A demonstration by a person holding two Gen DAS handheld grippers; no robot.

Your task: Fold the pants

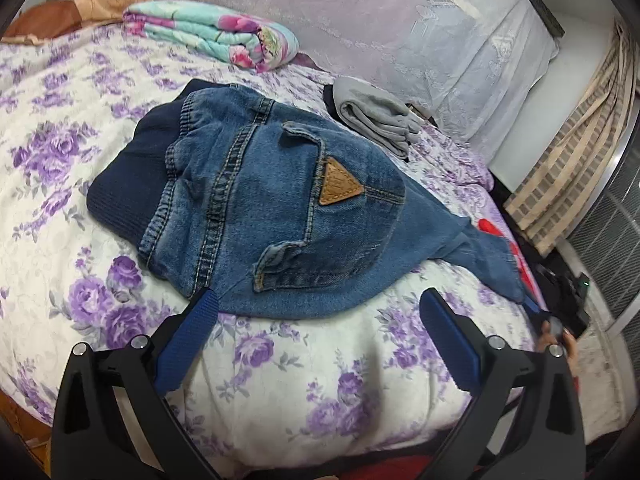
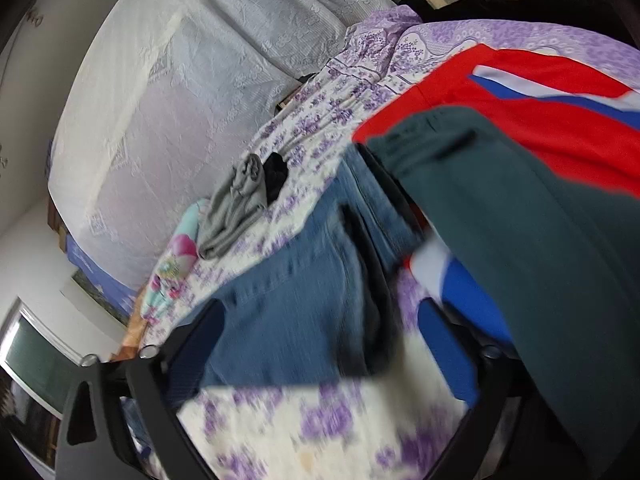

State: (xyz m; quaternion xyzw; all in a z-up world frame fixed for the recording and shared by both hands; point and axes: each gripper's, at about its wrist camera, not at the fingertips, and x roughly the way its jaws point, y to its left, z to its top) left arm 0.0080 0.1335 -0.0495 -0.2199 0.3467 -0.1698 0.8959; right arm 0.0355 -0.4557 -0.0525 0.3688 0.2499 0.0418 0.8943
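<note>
**Asker:** Nearest the left wrist lens, what was there?

**Describer:** Two blue-padded fingers of the left gripper (image 1: 320, 300), standing wide apart with nothing between them. One pad (image 1: 208, 308) sat right at the near hem of the jeans (image 1: 256, 200), probably lined up to take hold.

**Asker:** And the jeans themselves?

**Describer:** They lay on the floral bedspread (image 1: 280, 360), bunched with the back pocket and its tan triangular patch (image 1: 340, 188) facing up. A leg trailed off towards the bed's edge, so the folding looked unfinished.

**Asker:** What about the other hand?

**Describer:** The right gripper (image 2: 316, 316) was also spread apart, pads pressing on nothing. Its view was blurred. Denim lay between and ahead of its fingers, likely the trailing leg it meant to gather.

**Asker:** What surrounded them?

**Describer:** Beside the right gripper sat a dark green garment (image 2: 520, 240) over a red, white and blue one (image 2: 540, 112). Further back lay folded grey cloth (image 1: 376, 116) and a rolled flowered quilt (image 1: 216, 32), seemingly set aside.
</note>
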